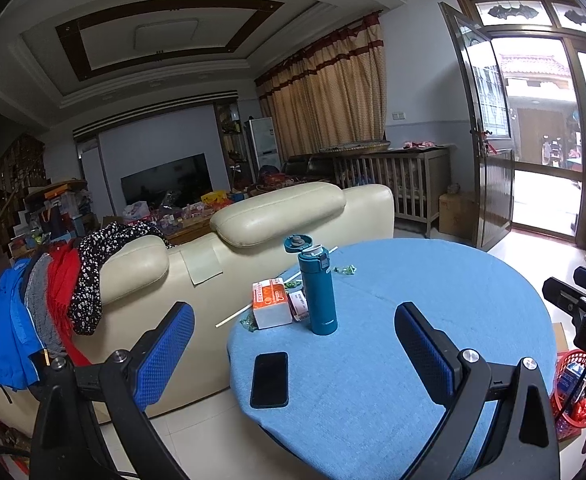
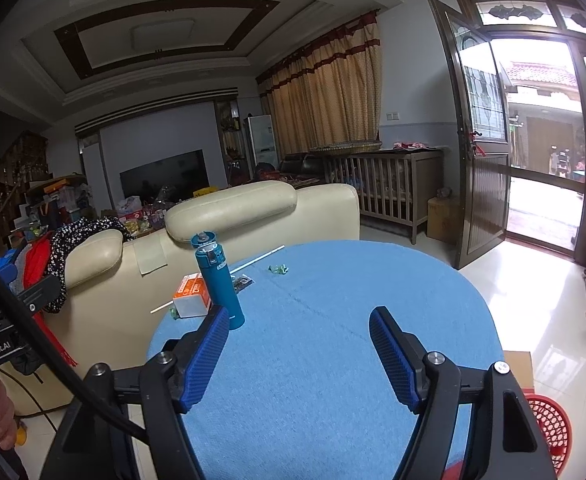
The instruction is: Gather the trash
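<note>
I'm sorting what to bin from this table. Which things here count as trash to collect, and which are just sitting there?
Likely trash to collect:
green candy wrapper
white straw
small wrappers beside the bottle
red basket, probably the bin

Just lying about:
teal bottle, lid open
black phone
orange-and-white box, possibly still in use

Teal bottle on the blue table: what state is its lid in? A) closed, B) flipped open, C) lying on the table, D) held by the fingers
B: the teal bottle stands upright with its hinged lid tipped back, still attached above the open mouth.
</note>
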Motion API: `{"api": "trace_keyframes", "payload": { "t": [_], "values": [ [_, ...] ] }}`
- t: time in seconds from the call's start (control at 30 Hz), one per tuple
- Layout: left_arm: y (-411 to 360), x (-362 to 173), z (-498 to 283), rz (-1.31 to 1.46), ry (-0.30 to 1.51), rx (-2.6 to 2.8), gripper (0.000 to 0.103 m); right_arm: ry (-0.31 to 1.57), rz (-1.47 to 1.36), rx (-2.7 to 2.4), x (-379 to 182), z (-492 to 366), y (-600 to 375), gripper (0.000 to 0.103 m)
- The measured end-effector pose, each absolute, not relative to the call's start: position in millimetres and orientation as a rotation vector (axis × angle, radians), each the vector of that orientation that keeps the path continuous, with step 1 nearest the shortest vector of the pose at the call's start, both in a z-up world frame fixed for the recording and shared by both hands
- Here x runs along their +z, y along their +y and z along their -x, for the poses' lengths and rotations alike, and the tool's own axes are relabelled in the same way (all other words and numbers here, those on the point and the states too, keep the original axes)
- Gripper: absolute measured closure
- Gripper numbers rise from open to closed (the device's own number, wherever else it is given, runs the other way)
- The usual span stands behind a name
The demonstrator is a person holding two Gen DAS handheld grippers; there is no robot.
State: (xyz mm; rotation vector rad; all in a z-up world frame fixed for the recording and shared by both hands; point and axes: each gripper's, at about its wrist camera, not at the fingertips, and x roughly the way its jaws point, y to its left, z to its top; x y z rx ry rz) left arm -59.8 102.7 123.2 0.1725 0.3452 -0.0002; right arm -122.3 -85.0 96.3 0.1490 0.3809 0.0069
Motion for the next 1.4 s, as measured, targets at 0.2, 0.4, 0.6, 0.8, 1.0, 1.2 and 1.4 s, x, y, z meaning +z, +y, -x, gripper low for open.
{"api": "trace_keyframes", "payload": {
  "t": [0.2, 0.4, 0.6, 0.8, 1.0, 1.2, 1.4],
  "values": [
    [98, 122, 61, -0.183, 0.346, -0.012, 0.003, 0.383, -0.159, -0.001, 95, 123, -90, 0.027],
    [97, 122, 62, -0.189, 0.347, -0.015, 0.003, 0.384, -0.170, -0.003, 95, 124, -95, 0.027],
    [96, 122, 63, -0.190, 0.349, -0.019, 0.003, 0.387, -0.175, -0.002, 95, 124, -96, 0.027],
    [95, 121, 63, -0.195, 0.350, -0.019, 0.003, 0.385, -0.175, -0.001, 95, 124, -97, 0.027],
    [94, 121, 63, -0.200, 0.352, -0.021, 0.003, 0.383, -0.177, -0.003, 94, 123, -98, 0.027],
    [94, 122, 62, -0.205, 0.354, -0.022, 0.003, 0.383, -0.178, -0.001, 94, 123, -98, 0.027],
    [94, 121, 60, -0.209, 0.357, -0.026, 0.003, 0.384, -0.181, 0.000, 94, 122, -98, 0.027]
  ]
}}
